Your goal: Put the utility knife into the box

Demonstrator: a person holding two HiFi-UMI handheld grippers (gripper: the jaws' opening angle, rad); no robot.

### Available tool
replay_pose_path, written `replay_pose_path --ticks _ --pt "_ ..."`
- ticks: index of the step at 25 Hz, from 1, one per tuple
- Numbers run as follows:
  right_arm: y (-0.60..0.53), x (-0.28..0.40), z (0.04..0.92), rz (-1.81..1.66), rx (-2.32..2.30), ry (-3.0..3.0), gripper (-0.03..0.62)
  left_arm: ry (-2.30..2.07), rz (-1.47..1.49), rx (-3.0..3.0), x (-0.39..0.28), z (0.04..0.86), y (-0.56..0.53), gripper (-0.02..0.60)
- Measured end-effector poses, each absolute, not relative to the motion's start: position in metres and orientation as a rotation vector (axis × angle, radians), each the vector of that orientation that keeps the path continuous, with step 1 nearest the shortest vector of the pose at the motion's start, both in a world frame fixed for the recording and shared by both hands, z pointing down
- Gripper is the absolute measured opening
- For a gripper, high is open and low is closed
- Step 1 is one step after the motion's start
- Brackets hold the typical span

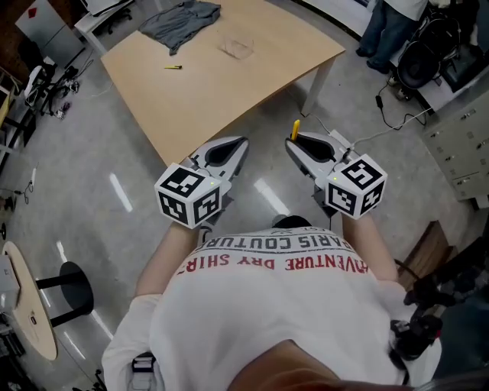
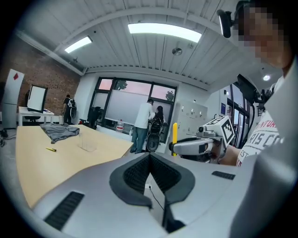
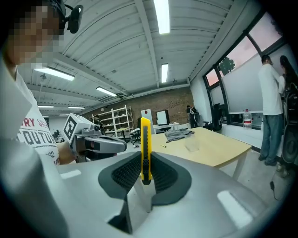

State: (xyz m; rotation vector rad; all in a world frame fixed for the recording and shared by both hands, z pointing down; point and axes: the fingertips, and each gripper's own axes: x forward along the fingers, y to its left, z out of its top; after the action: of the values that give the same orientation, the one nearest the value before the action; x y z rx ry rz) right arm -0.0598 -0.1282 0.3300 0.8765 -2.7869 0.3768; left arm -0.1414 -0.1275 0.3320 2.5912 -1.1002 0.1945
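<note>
The right gripper (image 3: pixel 145 173) is clamped on a slim yellow plastic utility knife (image 3: pixel 145 144), which stands upright between its jaws. The left gripper (image 2: pixel 150 160) is pressed together on nothing. The small clear plastic box (image 3: pixel 191 146) sits well ahead of the right gripper on the pale wooden table (image 3: pixel 219 151). The carry probably calls for a firm grip and a straight descent over the box's opening.

- Surface (image 1: pixel 229 84): pale wood top on white legs.
- Floor (image 1: pixel 92 191): glossy grey, with streaks of reflected light.
- Ceiling (image 3: pixel 107 46): white ribbed panels carrying strip lights (image 3: pixel 161 14).
- Far wall (image 3: pixel 179 104): red brick, with open shelving (image 3: pixel 111 118) before it.
- Windows (image 2: pixel 125 100): large, dark-framed.
- Drawer cabinet (image 1: pixel 458 145): grey, at the right edge of the head view.
</note>
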Motion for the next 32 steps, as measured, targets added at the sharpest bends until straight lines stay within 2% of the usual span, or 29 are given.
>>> replay_pose_path --ticks 9,21,25,32 --pt "-0.265 -0.072 0.350 0.361 0.780 -2.815 0.058 -1.182 0.201 2.573 -0.149 0.348 -0.256 0.003" --pt "-0.565 -0.062 0.378 0.446 0.558 -2.785 0.058 -1.347 0.208 2.376 -0.135 0.374 -0.552 0.003" --pt "-0.625 -0.074 0.367 0.413 0.504 -2.804 0.058 -1.410 0.209 2.344 -0.142 0.368 -0.601 0.003" --pt "-0.690 -0.108 0.395 0.406 0.434 -2.830 0.058 -1.473 0.196 2.249 -0.171 0.403 -0.651 0.002"
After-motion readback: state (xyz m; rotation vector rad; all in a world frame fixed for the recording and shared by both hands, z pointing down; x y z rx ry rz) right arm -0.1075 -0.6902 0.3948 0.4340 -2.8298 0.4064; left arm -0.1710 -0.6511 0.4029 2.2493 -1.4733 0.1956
